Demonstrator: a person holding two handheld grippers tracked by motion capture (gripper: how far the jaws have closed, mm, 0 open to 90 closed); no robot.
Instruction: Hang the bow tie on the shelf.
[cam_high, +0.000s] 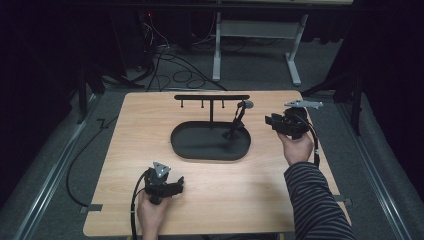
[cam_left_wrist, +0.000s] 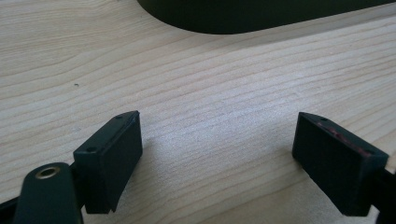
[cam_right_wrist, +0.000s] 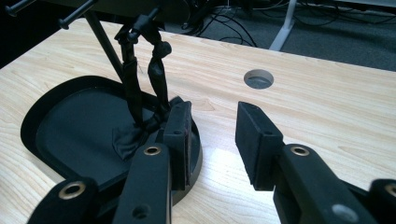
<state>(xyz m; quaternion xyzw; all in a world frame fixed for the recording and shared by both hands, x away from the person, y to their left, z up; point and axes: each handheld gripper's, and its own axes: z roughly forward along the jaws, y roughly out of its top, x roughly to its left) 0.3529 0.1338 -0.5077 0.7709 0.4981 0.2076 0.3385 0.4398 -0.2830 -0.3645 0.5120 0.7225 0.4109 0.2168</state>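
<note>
A black oval tray (cam_high: 210, 156) sits mid-table with a T-shaped peg stand (cam_high: 211, 97) rising from it. A black strap (cam_high: 237, 122) hangs from the stand's right peg down into the tray; in the right gripper view the strap (cam_right_wrist: 133, 79) is knotted at the top and its end lies crumpled on the tray (cam_right_wrist: 70, 126). My right gripper (cam_high: 270, 121) is just right of the tray, pointing toward it, open, with bare table between its jaws (cam_right_wrist: 212, 135). My left gripper (cam_high: 177, 184) rests low near the front edge, open over bare wood (cam_left_wrist: 217, 144), the tray's edge (cam_left_wrist: 243, 14) beyond it.
A round cable hole (cam_right_wrist: 258, 78) is cut in the wooden table behind the tray's right end. Cables and a white desk frame (cam_high: 260, 30) lie on the floor past the far edge. Bare wood surrounds the tray on all sides.
</note>
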